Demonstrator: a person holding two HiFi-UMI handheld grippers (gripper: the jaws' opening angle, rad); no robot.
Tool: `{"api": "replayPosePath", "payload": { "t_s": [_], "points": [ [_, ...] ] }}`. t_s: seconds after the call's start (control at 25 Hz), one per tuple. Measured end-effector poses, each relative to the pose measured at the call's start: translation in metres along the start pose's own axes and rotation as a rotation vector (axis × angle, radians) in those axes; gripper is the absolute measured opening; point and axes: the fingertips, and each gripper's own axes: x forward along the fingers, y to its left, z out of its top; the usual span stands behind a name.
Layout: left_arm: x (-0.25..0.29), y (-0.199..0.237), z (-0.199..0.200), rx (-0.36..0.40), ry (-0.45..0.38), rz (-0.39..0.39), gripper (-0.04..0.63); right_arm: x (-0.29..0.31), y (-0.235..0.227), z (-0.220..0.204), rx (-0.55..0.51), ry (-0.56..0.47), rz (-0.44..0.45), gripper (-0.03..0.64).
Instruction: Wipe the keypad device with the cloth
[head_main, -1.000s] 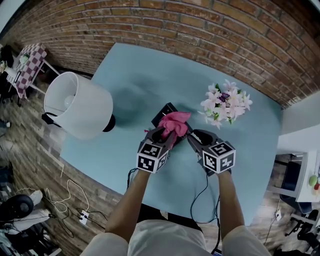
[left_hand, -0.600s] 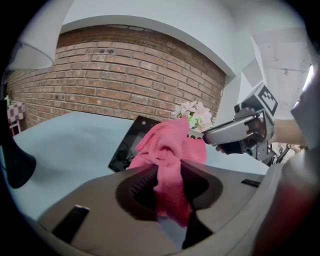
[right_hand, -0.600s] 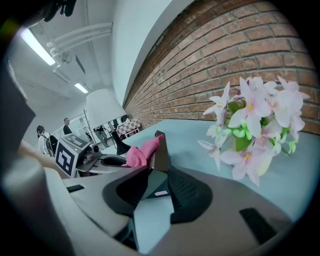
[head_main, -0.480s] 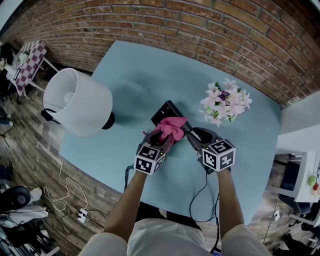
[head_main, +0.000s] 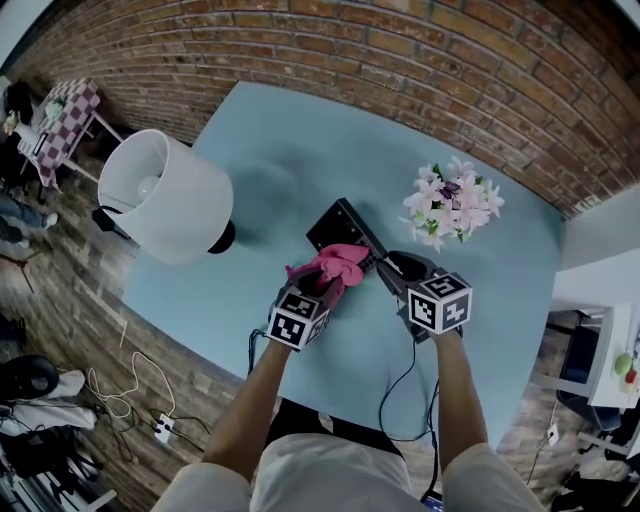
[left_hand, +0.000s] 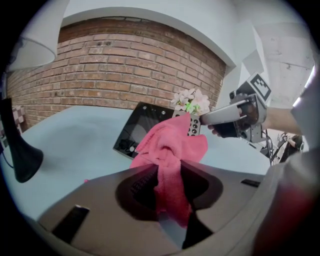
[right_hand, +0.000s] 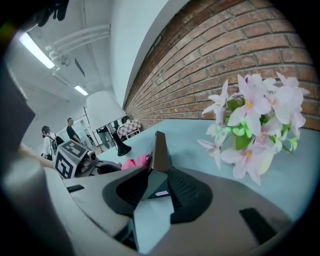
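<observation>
The black keypad device (head_main: 338, 226) stands tilted up off the blue table (head_main: 290, 140). My right gripper (head_main: 389, 263) is shut on its near right edge. In the right gripper view the device (right_hand: 160, 146) shows edge-on between the jaws of that gripper (right_hand: 156, 169). The pink cloth (head_main: 333, 266) lies over the device's near end, bunched in my left gripper (head_main: 321, 281), which is shut on it. In the left gripper view the cloth (left_hand: 170, 147) covers part of the device (left_hand: 141, 126) ahead of the gripper (left_hand: 169, 167); some keys show beside it.
A white-shaded lamp (head_main: 166, 196) on a black base stands at the table's left. Pink and white flowers (head_main: 452, 207) stand at the right, close behind the right gripper. A brick wall runs behind the table. Cables hang off the near edge (head_main: 260, 350).
The cloth has slid toward me along the device, uncovering more of its dark face. The right gripper has kept its hold on the device's edge.
</observation>
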Motion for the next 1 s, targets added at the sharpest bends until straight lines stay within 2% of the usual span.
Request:
{"api": "replayPosePath", "payload": {
  "t_s": [0.08, 0.16, 0.28, 0.4, 0.52, 0.68, 0.84, 1.0],
  "points": [
    [-0.006, 0.001, -0.007, 0.005, 0.022, 0.017, 0.144, 0.000, 0.000, -0.001, 0.002, 0.003, 0.003, 0.146],
    [-0.014, 0.001, 0.000, 0.004, -0.003, 0.041, 0.143, -0.002, -0.001, -0.002, 0.003, 0.007, 0.009, 0.146],
    [-0.029, -0.001, 0.037, 0.012, -0.092, 0.062, 0.143, -0.002, 0.000, -0.002, -0.002, 0.010, 0.011, 0.146],
    [-0.038, -0.012, 0.082, 0.034, -0.183, 0.049, 0.143, -0.003, 0.001, -0.001, -0.010, 0.001, 0.006, 0.146],
    [-0.032, -0.025, 0.110, 0.049, -0.225, 0.025, 0.143, -0.003, 0.002, -0.001, -0.003, -0.046, 0.042, 0.146],
    [-0.008, -0.038, 0.110, 0.075, -0.201, 0.000, 0.143, -0.005, 0.002, -0.001, -0.005, -0.084, 0.118, 0.146],
    [0.006, -0.044, 0.097, 0.089, -0.174, -0.006, 0.143, -0.004, 0.002, 0.000, -0.048, -0.073, 0.127, 0.146],
    [0.013, -0.044, 0.086, 0.067, -0.171, -0.004, 0.144, -0.004, 0.000, 0.000, -0.043, -0.080, 0.130, 0.144]
  ]
}}
